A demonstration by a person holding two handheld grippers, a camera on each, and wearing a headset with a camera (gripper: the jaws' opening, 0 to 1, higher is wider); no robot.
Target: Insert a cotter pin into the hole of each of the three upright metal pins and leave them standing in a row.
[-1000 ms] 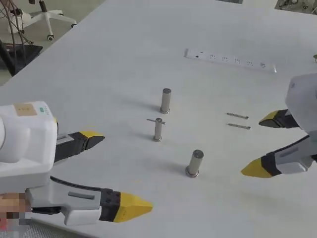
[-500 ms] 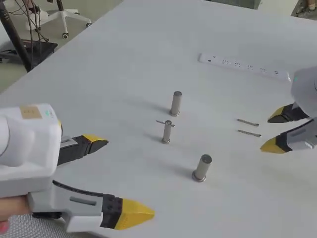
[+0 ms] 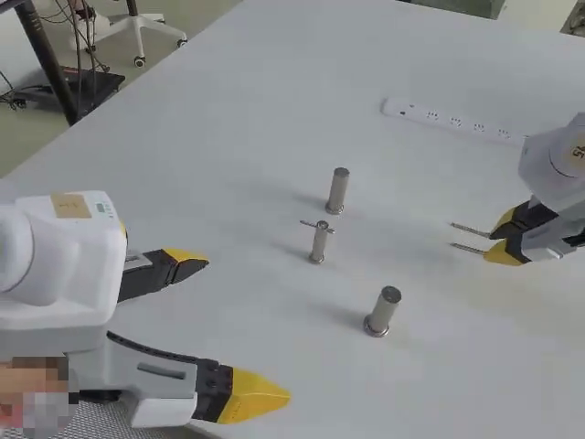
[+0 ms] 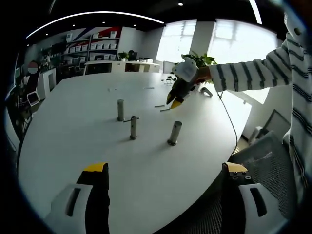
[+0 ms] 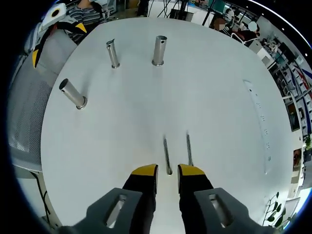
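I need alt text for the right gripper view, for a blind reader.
The right tongs, yellow-tipped and slightly open, straddle the near end of one of two loose cotter pins on a white table. Beyond stand three upright metal pins; the middle one carries a cotter pin.
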